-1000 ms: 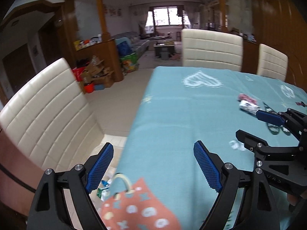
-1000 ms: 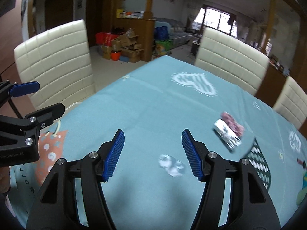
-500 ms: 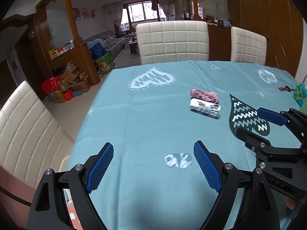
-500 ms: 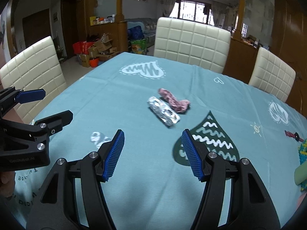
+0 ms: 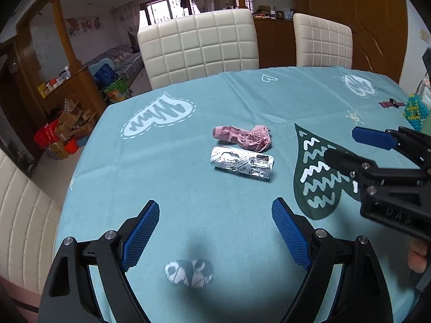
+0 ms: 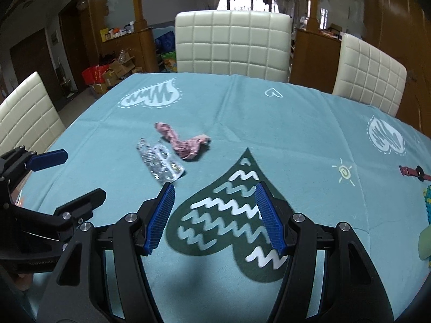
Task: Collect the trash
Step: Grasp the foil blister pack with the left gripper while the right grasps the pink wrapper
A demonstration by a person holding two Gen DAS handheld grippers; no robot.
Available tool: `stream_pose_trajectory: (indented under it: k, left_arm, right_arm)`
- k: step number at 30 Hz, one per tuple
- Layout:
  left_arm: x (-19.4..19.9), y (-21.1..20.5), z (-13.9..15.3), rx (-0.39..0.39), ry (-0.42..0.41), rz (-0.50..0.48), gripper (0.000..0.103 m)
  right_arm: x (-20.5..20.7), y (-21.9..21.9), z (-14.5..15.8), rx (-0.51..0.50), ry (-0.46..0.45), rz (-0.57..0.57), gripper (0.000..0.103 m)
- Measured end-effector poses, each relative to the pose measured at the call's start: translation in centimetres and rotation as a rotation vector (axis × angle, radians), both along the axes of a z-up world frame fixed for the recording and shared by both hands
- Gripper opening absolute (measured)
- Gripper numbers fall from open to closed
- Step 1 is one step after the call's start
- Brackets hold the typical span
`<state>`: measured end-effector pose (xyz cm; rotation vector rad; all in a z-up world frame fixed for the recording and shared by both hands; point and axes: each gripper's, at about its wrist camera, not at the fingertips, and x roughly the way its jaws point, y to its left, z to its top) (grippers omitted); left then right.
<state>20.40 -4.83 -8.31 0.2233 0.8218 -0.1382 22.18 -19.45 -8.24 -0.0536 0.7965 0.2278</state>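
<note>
A crumpled pink wrapper (image 5: 243, 137) and a silver blister pack (image 5: 241, 162) lie side by side on the teal tablecloth (image 5: 188, 188). My left gripper (image 5: 215, 231) is open and empty, just short of the blister pack. My right gripper (image 6: 214, 215) is open and empty over a dark heart print; the blister pack (image 6: 160, 162) and pink wrapper (image 6: 183, 141) lie ahead and to its left. Each gripper shows at the edge of the other's view: the right gripper (image 5: 350, 146) and the left gripper (image 6: 72, 177).
Cream quilted chairs (image 5: 199, 45) (image 6: 369, 72) stand along the far side and one (image 6: 24, 110) at the left end. A red strap (image 6: 412, 172) and a green-blue beaded item (image 5: 416, 111) lie at the table's right end. Boxes (image 5: 67, 123) clutter the floor beyond.
Both grippers have swung right and forward over the table towards the trash, which now sits closer. The orange bag seen a second ago has left the view.
</note>
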Motion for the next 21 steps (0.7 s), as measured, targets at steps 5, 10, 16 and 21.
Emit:
stream_pose_trajectory:
  k: [5,10,16,21]
  left_arm:
    - [2.1,-0.7,-1.1,-0.025,0.034,-0.037,0.083]
    - [4.3,-2.2,-2.5,-0.013,0.067,-0.093,0.084]
    - [6.5,-2.7,-3.8,-0.015,0.095,-0.106,0.083]
    - [8.4,-1.5,-4.4,-0.107,0.152,-0.125,0.083]
  right_arm:
    - [1.6,-0.2,-0.8,0.012,0.019,0.001,0.063]
    - [2.8,-0.2,-1.5,0.009,0.038,0.0,0.063]
    - [4.1,0.2,-1.8,0.012,0.053,0.001,0.064]
    - [5.2,0.7,-2.2,0.038,0.079,0.019,0.064]
